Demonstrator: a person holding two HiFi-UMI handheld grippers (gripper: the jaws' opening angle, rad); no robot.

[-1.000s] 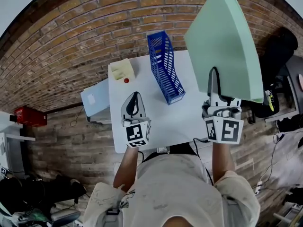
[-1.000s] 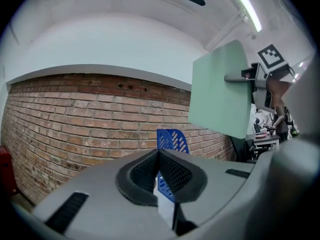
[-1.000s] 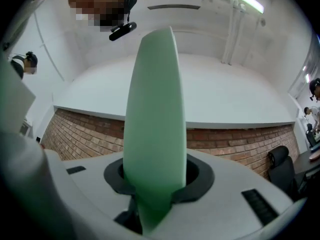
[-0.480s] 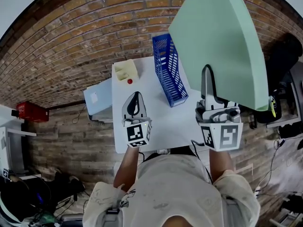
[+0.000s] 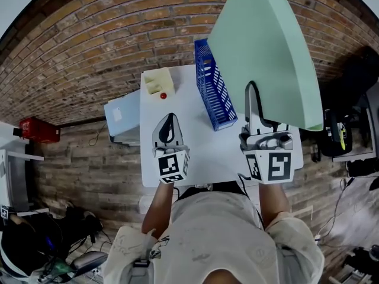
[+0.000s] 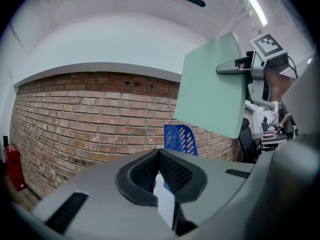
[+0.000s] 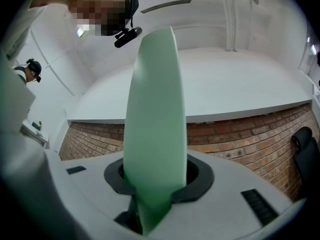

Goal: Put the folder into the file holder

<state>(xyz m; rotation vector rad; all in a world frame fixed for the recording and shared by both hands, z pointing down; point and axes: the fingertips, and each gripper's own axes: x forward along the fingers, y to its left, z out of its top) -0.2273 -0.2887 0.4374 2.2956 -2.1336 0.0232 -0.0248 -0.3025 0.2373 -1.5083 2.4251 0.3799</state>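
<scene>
Right gripper (image 5: 256,94) is up over the right side of the white table (image 5: 195,152), and its jaws are clamped on the bottom edge of the pale green folder (image 5: 266,46). In the right gripper view the folder (image 7: 155,109) stands edge-on and upright between the dark pads, which press on it from both sides, so the right gripper (image 7: 155,184) has a solid pinch on it. The folder is in the air, not on the table and not in the holder. From the left gripper view the folder (image 6: 212,84) hangs above and to the right of the blue file holder (image 6: 180,136), clear of it. The file holder (image 5: 213,93) stands upright toward the far middle of the table, and in the head view the folder's left edge overlaps it. The left gripper (image 5: 170,120) sits low over the near left of the table. In the left gripper view its tips (image 6: 159,156) are pressed together with nothing between them. Far left on the table there is a pale yellow box (image 5: 157,83) with a small red object (image 5: 163,96) just beside it. A brick wall (image 6: 75,114) runs behind the table.
</scene>
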